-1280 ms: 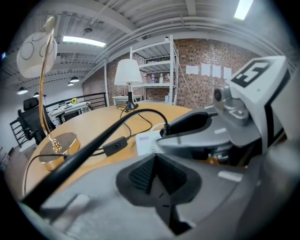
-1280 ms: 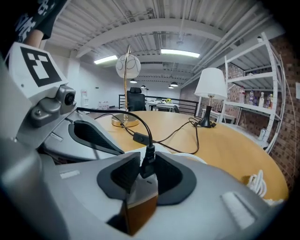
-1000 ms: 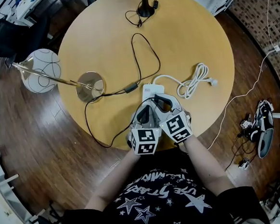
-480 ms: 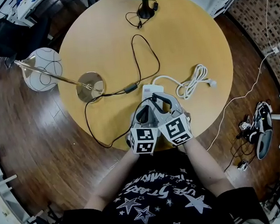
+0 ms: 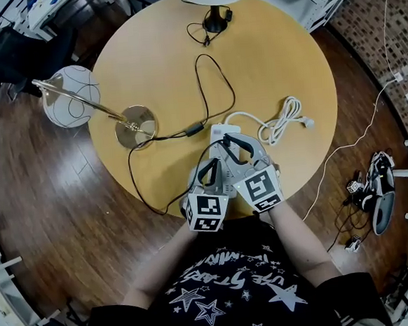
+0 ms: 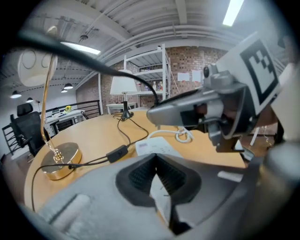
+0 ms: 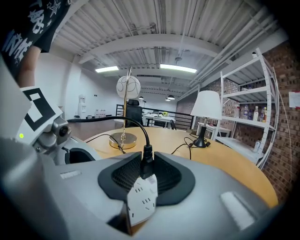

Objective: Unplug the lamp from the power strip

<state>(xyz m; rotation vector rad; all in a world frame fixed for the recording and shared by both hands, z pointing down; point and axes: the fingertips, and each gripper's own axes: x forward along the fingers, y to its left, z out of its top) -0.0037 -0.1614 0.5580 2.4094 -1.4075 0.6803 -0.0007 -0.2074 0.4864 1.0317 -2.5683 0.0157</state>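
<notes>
The lamp's small black moulded plug [image 7: 147,158] sits in the white plastic power strip [image 7: 139,199] at the round wooden tabletop's [image 5: 280,54] near edge. We judge the plug rigid, light and snug. Our right gripper [image 7: 146,171] pinches its body, not the thin cord; our left gripper [image 6: 157,180] clamps the strip.

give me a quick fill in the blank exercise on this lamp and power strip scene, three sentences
1. The right gripper is shut on the black ____ seated in the white power strip.
2. The left gripper grips the power strip, whose coiled cord is coloured ____.
3. The black cord with the inline switch runs to the lamp whose round base is coloured ____.

Missing words: plug; white; gold.
</notes>
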